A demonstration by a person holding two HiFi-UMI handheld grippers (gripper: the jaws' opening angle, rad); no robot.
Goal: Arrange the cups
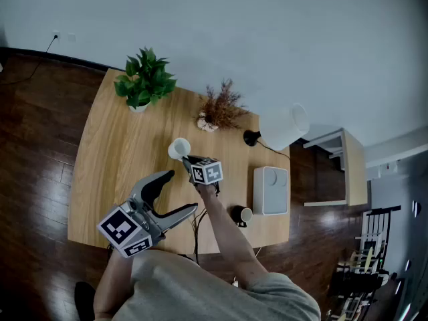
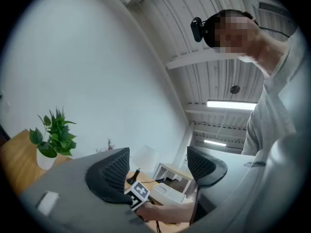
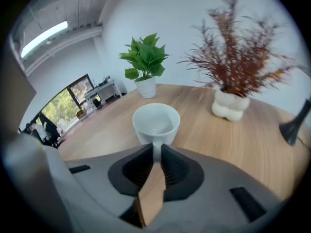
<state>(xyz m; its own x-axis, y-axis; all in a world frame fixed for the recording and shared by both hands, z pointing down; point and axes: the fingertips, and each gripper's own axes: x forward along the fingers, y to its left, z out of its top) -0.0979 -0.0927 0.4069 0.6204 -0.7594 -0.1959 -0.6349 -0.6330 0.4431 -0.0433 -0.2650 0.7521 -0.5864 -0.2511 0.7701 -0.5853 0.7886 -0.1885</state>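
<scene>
Right gripper (image 3: 156, 152) jaws pinched on the white cup (image 3: 156, 123) handle, cup mid-table (image 1: 114, 159), centre frame. Left gripper (image 2: 158, 166) jaws apart, empty. Looks like a positioning step. Next: settle it, release, then the dark cup (image 1: 242, 215) lower right.

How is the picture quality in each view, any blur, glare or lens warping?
Head view: evenly lit and sharp, but the table edges bow from the wide lens. Left gripper view: strong fisheye with black corners, and the ceiling light is blown out. Right gripper view: the white cup is crisp, while the dried plant goes soft toward the rim.
</scene>
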